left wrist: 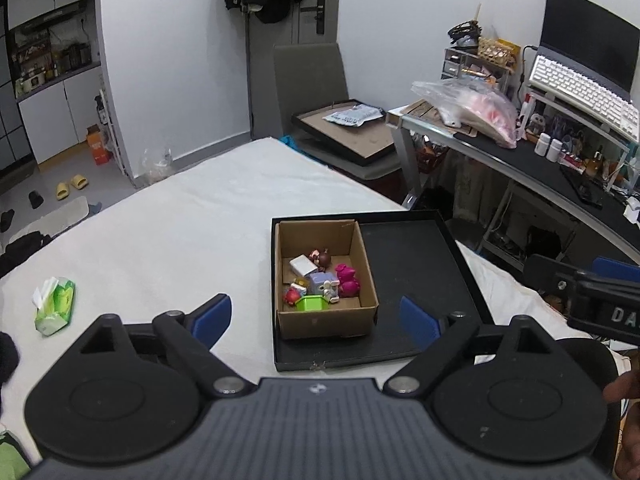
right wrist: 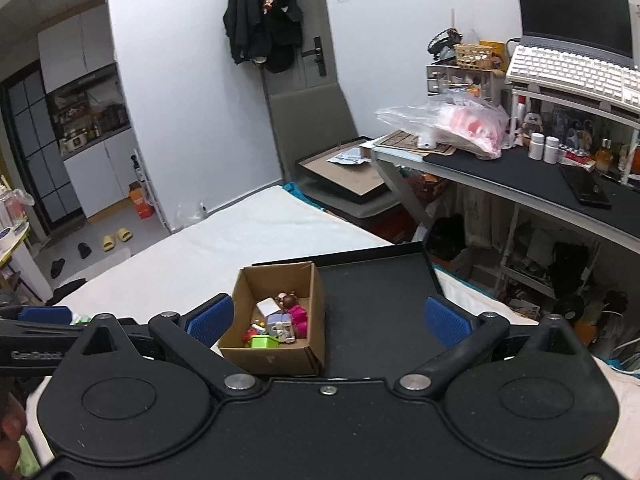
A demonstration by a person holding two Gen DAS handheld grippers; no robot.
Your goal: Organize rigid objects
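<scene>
A brown cardboard box (left wrist: 362, 270) stands in the left half of a shallow black tray (left wrist: 412, 264) on a white bed. Inside lie several small toys: a magenta figure (left wrist: 347, 280), a lilac block toy (left wrist: 322, 283), a green cup (left wrist: 313, 303), a white block (left wrist: 302, 266) and a brown-headed figure (left wrist: 322, 258). My left gripper (left wrist: 316, 318) hovers open just in front of the box, nothing between its blue pads. In the right wrist view the same box (right wrist: 316, 316) and tray (right wrist: 380, 304) lie ahead, and my right gripper (right wrist: 328, 320) is open and empty above the tray's near edge.
A green tissue pack (left wrist: 54, 306) lies on the bed (left wrist: 180, 220) at the left. A grey chair (left wrist: 316, 92) carrying a framed board stands beyond the bed. On the right is a cluttered desk (left wrist: 520, 160) with a laptop, keyboard, bottles and a plastic bag.
</scene>
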